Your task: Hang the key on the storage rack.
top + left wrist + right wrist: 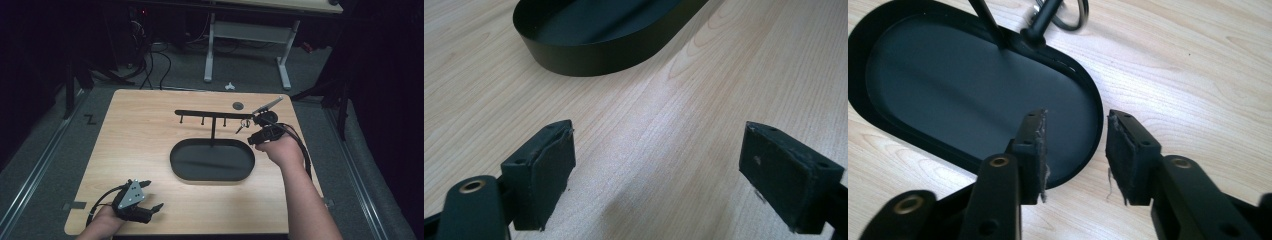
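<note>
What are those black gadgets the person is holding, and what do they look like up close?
Each hand holds a black two-jaw gripper. The left gripper carries a grey three-cornered plate on top and trails a black cable. The right gripper trails a black cable too. Up close, the pads are flat dark blocks with frayed edges, on arms with brass-ringed holes. Forearms are bare, no sleeves.

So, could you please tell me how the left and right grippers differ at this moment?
The left gripper has its fingers spread wide over bare wood near the table's front edge; the right gripper has a narrower gap and sits by the rack, above the black tray. Both hold nothing.
</note>
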### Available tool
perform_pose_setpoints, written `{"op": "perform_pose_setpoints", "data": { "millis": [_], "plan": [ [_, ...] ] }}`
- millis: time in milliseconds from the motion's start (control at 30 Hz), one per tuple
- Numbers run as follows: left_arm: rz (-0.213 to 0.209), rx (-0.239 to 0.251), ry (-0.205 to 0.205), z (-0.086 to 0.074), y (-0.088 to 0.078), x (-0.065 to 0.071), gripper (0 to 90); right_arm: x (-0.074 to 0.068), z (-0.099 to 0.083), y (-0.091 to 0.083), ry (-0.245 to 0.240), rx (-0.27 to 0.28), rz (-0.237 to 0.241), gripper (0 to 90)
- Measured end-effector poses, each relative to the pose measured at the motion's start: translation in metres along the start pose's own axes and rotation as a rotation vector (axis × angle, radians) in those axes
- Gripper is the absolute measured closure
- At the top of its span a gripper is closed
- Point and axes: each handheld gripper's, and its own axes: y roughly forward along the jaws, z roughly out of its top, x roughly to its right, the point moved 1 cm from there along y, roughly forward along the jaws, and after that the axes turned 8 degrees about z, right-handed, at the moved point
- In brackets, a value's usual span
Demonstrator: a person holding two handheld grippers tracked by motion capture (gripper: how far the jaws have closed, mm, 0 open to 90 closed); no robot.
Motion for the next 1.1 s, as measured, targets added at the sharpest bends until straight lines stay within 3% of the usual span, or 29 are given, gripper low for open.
{"op": "perform_pose_setpoints", "data": {
  "millis": [333,667,1100],
  "plan": [
    [0.000,-0.002,0.000,0.000,0.000,0.000,15.3,-0.005,-0.019,0.011,-0.037,-0.035,-0.019,52.8],
    [0.004,-0.006,-0.006,0.000,0.001,0.000,15.3,-0.014,-0.049,0.028,-0.078,-0.022,-0.025,43.2],
    [0.005,-0.011,-0.005,0.000,0.002,0.000,15.3,-0.014,-0.094,0.049,-0.048,0.137,-0.054,37.2]
  ]
}}
